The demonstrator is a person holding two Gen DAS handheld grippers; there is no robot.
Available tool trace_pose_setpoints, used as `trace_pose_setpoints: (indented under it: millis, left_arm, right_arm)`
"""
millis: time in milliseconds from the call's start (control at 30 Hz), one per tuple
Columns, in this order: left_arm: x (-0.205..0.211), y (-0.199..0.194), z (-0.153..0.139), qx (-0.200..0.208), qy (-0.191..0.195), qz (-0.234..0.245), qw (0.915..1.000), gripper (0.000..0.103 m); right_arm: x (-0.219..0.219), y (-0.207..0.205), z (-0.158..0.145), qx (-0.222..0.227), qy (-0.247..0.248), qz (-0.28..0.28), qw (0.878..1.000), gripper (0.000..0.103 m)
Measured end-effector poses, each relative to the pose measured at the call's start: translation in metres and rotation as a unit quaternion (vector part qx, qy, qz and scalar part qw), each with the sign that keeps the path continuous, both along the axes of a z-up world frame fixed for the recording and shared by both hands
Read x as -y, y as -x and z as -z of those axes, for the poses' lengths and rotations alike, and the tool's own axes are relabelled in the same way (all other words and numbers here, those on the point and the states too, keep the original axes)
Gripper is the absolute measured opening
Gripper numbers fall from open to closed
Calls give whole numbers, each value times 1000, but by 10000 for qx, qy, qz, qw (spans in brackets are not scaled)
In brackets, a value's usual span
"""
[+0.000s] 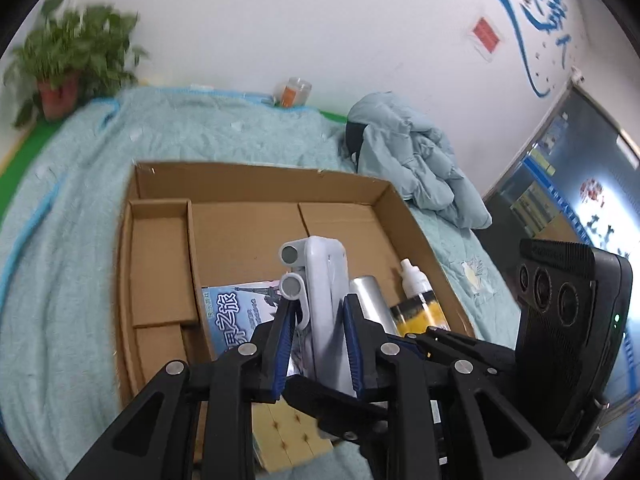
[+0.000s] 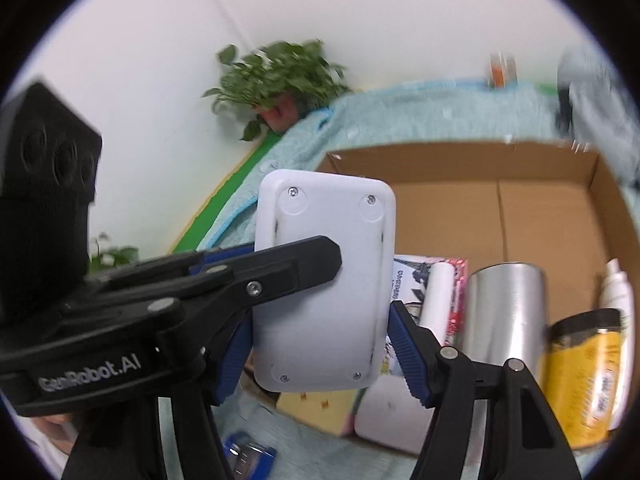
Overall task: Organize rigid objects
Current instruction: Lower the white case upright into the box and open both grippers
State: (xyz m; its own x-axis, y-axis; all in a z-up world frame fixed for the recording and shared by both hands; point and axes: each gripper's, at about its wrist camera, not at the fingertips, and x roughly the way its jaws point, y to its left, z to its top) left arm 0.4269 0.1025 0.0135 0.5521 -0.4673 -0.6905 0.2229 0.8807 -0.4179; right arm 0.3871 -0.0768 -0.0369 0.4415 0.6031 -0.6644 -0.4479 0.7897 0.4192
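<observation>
Item: white plastic device (image 2: 324, 280), over cardboard box (image 1: 256, 184) on bed (image 1: 80, 208).
Held: my left tool (image 1: 320, 320) pinches thin edges, my right tool (image 2: 320, 344) clamps wide sides; two-point grip steadies it for boxing.

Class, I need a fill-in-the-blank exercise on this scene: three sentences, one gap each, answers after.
1. Both tools grip one white device, held above the open ____ box.
2. The silver can stands beside a jar with a ____ label.
3. Behind the box, a potted ____ stands against the wall.

Answers: cardboard; yellow; plant
</observation>
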Motion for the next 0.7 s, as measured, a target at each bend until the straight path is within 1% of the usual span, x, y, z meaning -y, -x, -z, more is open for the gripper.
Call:
trace_pose_setpoints:
  millis: [67,133,233,300,333,367,400,433,467,533,567,600,667,700]
  left_arm:
    - [-5,-15,14,-172,88,34,9998,22]
    - [-9,-27,28,-322,88,48,9994,22]
    - [-12,-33,52,-508,109,74,9986,22]
    - [-15,-37,66,-644,168,56,9978,22]
    - [-15,-39,71,-685,150,58,9975,22]
    - [-15,-41,75,-729,29,44,9973,23]
    - [-15,-41,77,-748,-102,-22,9971,26]
    - [-17,-42,79,-813,-225,-107,9964,43]
    - [-19,-41,79,-828,-266,-183,9960,61]
    - [-27,-30,70,-586,-203,-326,9975,71]
    - [-31,-21,63,-397,-149,-380,9984,73]
    - [-34,-11,55,-206,-161,-441,9987,75]
    - [-35,14,41,198,-391,-620,9971,89]
    - [-33,27,36,405,-586,-715,9949,93]
  right_arm:
    - [-3,-15,7,-196,58,58,9998,65]
    - [-7,-25,18,-366,122,91,9992,65]
    - [-14,-35,35,-702,243,145,9971,65]
    - [-18,-40,45,-829,350,118,9959,65]
    - [-20,-42,49,-887,355,109,9954,65]
    - [-21,-44,53,-945,347,125,9948,65]
    - [-22,-46,55,-960,358,148,9946,64]
    - [-22,-46,55,-922,446,165,9946,64]
    - [-22,-44,54,-856,530,188,9947,64]
    - [-18,-41,50,-810,463,196,9954,65]
    - [-14,-37,45,-787,370,171,9961,66]
    - [-9,-34,41,-753,292,152,9966,71]
    - [4,-20,31,-504,205,189,9983,82]
    - [10,-13,27,-347,226,245,9988,83]
